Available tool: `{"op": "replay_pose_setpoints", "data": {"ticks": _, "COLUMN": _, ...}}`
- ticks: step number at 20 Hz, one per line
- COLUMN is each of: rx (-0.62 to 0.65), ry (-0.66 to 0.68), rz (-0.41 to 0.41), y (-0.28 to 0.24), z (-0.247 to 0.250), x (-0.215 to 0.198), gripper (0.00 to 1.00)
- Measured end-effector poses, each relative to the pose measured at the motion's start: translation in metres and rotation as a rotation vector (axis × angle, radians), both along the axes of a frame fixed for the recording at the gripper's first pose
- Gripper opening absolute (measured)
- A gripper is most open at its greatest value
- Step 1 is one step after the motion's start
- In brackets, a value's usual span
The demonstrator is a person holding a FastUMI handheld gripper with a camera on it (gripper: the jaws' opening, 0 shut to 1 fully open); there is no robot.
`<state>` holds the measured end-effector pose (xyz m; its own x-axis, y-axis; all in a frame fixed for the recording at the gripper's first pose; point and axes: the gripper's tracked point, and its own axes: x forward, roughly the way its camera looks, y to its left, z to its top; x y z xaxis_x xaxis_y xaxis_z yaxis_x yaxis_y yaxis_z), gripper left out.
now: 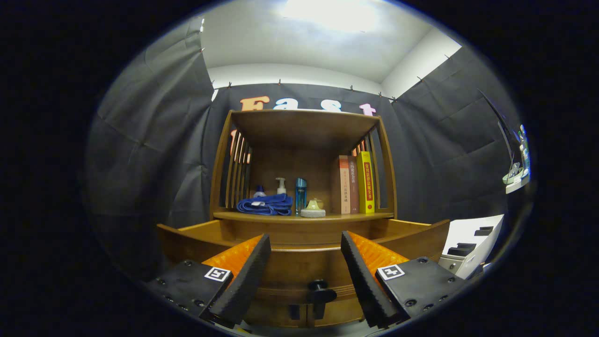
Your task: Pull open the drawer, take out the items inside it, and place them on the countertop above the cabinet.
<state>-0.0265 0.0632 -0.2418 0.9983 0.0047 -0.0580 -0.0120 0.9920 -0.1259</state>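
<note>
A wooden cabinet stands just ahead, and its drawer (299,269) is pulled out toward me. The drawer's side walls run back to the cabinet on both sides. A black knob (321,293) sits on the drawer front, low between my fingers. My gripper (305,237) is open, a finger on each side of the knob and nothing between them. The drawer front hides what lies inside. On the countertop (360,216) above rest a folded blue cloth (266,205), a white pump bottle (281,186), a blue bottle (300,189) and a pale round dish (312,209).
Three upright books (354,183) stand at the countertop's right end, under a wooden top shelf (304,122) with slatted sides. A white unit with black handles (472,247) sits to the right of the drawer. A small wall shelf (516,183) further right holds a bowl and bottles.
</note>
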Motion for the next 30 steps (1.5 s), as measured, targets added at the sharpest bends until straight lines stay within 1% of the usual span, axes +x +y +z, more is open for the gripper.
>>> {"op": "replay_pose_setpoints", "data": {"ticks": 3, "rx": 0.022, "ry": 0.046, "rz": -0.012, "y": -0.005, "z": -0.021, "x": 0.013, "gripper": 0.99}}
{"op": "replay_pose_setpoints", "data": {"ticks": 5, "rx": 0.015, "ry": 0.081, "rz": -0.02, "y": -0.008, "z": -0.03, "x": 0.02, "gripper": 0.99}}
{"op": "replay_pose_setpoints", "data": {"ticks": 6, "rx": 0.027, "ry": 0.099, "rz": 0.012, "y": 0.0, "z": -0.034, "x": 0.022, "gripper": 0.98}}
{"op": "replay_pose_setpoints", "data": {"ticks": 8, "rx": 0.061, "ry": 0.115, "rz": 0.031, "y": 0.005, "z": -0.04, "x": 0.024, "gripper": 0.98}}
{"op": "replay_pose_setpoints", "data": {"ticks": 11, "rx": 0.172, "ry": 0.146, "rz": -0.005, "y": 0.002, "z": -0.045, "x": 0.027, "gripper": 0.98}}
{"op": "replay_pose_setpoints", "data": {"ticks": 13, "rx": 0.207, "ry": 0.178, "rz": -0.029, "y": 0.001, "z": -0.047, "x": 0.036, "gripper": 0.98}}
{"op": "replay_pose_setpoints", "data": {"ticks": 15, "rx": 0.188, "ry": 0.196, "rz": -0.028, "y": 0.004, "z": -0.048, "x": 0.042, "gripper": 0.98}}
{"op": "replay_pose_setpoints", "data": {"ticks": 18, "rx": 0.206, "ry": 0.199, "rz": -0.031, "y": 0.001, "z": -0.049, "x": 0.052, "gripper": 0.98}}
{"op": "replay_pose_setpoints", "data": {"ticks": 21, "rx": 0.179, "ry": 0.209, "rz": -0.023, "y": 0.0, "z": -0.055, "x": 0.068, "gripper": 0.98}}
{"op": "replay_pose_setpoints", "data": {"ticks": 25, "rx": 0.179, "ry": 0.215, "rz": -0.021, "y": -0.001, "z": -0.061, "x": 0.109, "gripper": 0.98}}
{"op": "replay_pose_setpoints", "data": {"ticks": 27, "rx": 0.15, "ry": 0.238, "rz": -0.02, "y": -0.001, "z": -0.075, "x": 0.134, "gripper": 0.97}}
{"op": "replay_pose_setpoints", "data": {"ticks": 30, "rx": 0.118, "ry": 0.27, "rz": -0.016, "y": -0.001, "z": -0.088, "x": 0.162, "gripper": 0.98}}
